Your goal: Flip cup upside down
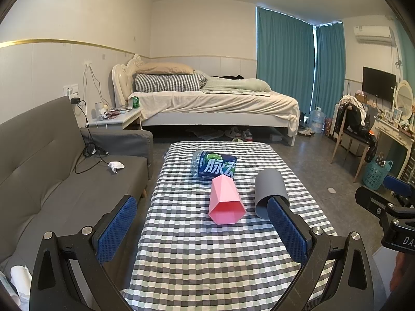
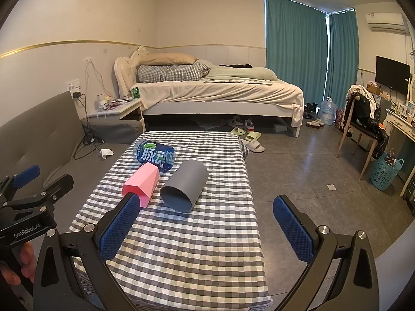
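The task names one cup, but two cups lie on their sides on the checked tablecloth point(image 1: 207, 259): a pink faceted cup point(image 1: 224, 199) and a grey round cup point(image 1: 269, 191), just beside each other, both with the open mouth turned toward the cameras. From the pictures one cannot tell which of the two is meant. Neither cup is standing on its rim, so the flipping is judged as not yet started; the approach, the grasp, the turn and the setting down are all left to do. Behind the pink cup lies a plastic bottle point(image 1: 214, 165) with a blue label, very close to it or touching it; the contact is hard to judge. The left gripper point(image 1: 202, 229) has its jaws spread wide with nothing between them, and it is held above the near part of the table, short of the cups. The right gripper point(image 2: 207, 228) is equally spread and empty. In the left view one blue pad covers part of the grey cup's rim, and in the right view a pad hides the pink cup's mouth. The bottle's cap end is hidden behind the cups.
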`<state>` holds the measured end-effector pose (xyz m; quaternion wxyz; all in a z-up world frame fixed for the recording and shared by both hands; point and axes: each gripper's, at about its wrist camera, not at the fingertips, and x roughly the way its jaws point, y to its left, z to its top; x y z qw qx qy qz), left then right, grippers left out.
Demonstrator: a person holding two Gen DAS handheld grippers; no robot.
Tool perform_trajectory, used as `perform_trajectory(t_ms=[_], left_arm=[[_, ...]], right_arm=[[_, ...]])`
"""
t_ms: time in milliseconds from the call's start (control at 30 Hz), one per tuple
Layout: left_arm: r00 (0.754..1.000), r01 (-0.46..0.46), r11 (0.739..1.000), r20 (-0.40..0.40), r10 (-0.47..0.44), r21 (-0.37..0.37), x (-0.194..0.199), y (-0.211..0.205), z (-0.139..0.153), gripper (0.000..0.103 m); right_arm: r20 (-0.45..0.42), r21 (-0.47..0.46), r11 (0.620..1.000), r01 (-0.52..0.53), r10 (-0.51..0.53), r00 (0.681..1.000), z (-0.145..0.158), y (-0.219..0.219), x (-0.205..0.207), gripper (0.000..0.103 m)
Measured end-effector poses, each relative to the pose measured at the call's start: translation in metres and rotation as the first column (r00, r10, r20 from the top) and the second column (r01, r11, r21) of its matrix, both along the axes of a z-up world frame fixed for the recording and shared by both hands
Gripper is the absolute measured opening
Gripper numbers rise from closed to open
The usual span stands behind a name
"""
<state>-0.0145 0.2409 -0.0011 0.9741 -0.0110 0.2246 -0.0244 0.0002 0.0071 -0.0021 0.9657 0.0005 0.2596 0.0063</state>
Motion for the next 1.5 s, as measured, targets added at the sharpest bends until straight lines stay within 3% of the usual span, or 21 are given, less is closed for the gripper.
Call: perform_trajectory(t_ms=[700, 933, 1167, 1367, 1500], left_arm=[[1.0, -0.01, 1.0, -0.029, 0.01, 0.005, 0.005, 0.005, -0.001, 0.103], [0.995, -0.029, 0.999, -0.099, 0.027, -0.024, 0.022, 0.012, -0.001, 0.103], [0.986, -0.082, 0.996, -0.146, 0.078, -0.019, 0.046, 0.03, 0.0, 0.103], [0.963, -0.167, 0.986, -0.216, 0.16, -0.018, 0.088, 0.045, 0.0, 0.103], [0.955, -0.218, 0.975, -0.2, 0.22, 0.032, 0.107, 0.05, -0.003, 0.103]], right_arm=[[-0.022, -0.003, 0.999, -0.055, 0.054, 0.998, -0.001, 0.008, 0.007, 0.103], [-0.014, -0.023, 0.993, -0.114, 0.114, 0.993, 0.01, 0.015, 0.021, 0.103], [-0.058, -0.049, 0.979, -0.196, 0.193, 0.979, 0.008, 0.031, 0.057, 0.103], [-0.122, -0.02, 0.949, -0.316, 0.311, 0.942, 0.014, 0.049, 0.116, 0.103], [-0.167, -0.142, 0.91, -0.39, 0.367, 0.915, 0.014, 0.077, 0.157, 0.103]])
